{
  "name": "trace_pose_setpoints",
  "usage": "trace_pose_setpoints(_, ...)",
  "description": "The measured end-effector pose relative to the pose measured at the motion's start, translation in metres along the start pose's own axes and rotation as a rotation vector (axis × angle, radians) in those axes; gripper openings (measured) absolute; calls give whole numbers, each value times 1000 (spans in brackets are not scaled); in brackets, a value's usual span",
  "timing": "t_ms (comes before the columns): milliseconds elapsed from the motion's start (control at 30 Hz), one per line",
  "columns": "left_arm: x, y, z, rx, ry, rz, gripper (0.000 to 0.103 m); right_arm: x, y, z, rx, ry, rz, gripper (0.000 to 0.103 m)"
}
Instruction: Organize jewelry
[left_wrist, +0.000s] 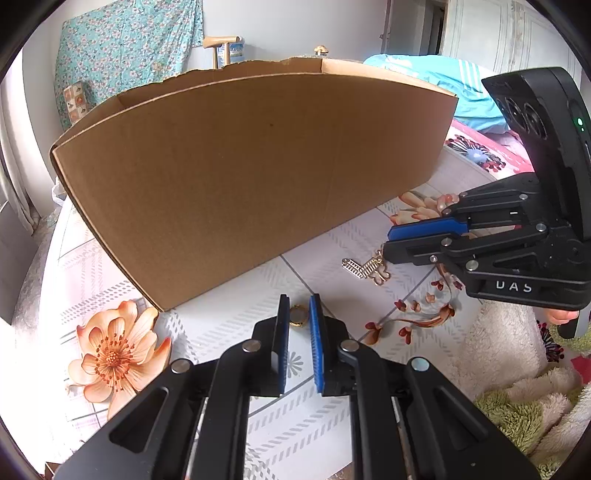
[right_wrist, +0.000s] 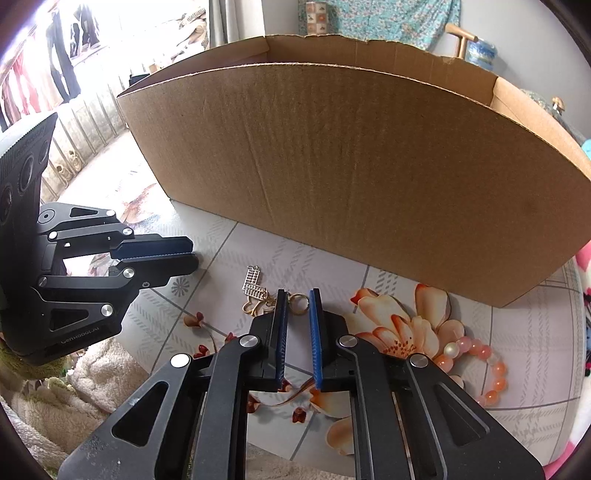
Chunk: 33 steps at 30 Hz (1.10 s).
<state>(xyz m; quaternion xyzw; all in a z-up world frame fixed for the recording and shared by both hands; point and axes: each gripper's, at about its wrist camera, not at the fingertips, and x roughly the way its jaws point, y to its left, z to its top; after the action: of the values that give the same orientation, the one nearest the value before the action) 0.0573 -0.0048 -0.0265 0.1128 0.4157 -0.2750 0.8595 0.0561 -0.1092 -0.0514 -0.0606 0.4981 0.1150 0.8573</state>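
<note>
A gold ring (left_wrist: 298, 316) lies on the floral tablecloth between the fingertips of my left gripper (left_wrist: 299, 306), whose jaws stand a little apart around it without touching. A gold keychain with an abacus charm (left_wrist: 365, 268) lies to its right. In the right wrist view the charm (right_wrist: 254, 286) and its key ring (right_wrist: 300, 303) lie at the tips of my right gripper (right_wrist: 298, 301), open around the ring. A pink bead bracelet (right_wrist: 476, 363) lies to the right. A big open cardboard box (left_wrist: 236, 173) stands behind everything; it also shows in the right wrist view (right_wrist: 369, 166).
The table carries a white cloth with orange flowers (left_wrist: 114, 354). A fluffy white and green towel (left_wrist: 517, 376) lies at the right edge. A bed with pink and turquoise covers (left_wrist: 476, 122) is behind on the right. The box wall blocks the way forward.
</note>
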Motion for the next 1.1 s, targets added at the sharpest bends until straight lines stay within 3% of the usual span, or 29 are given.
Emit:
trace_pose_setpoints(333,-1,0,-1,6,-14,0,10,-16,-14,-4,46,-18,0,9)
trace_pose_setpoints(467,-3,-1,-2,3,-19,1,5,-30,-24,-5,83,-53,12,9)
trace_pose_setpoints(767,-12,-1,-2,-20,-31,5,5,-58,-36,-9,108,-112,28,9)
trace_pose_setpoints(833,-14,-2,-1,-19,-31,-9,6,-61,-36,-12,112,-119,40,9)
trace_pose_setpoints(900,-13,-3,-1,-12,-22,1,14,-53,-30,-12,113,-120,46,9)
trace_pose_setpoints(1100,-2,1,0,-34,9,21,15,-53,-24,-11,122,-122,70,9)
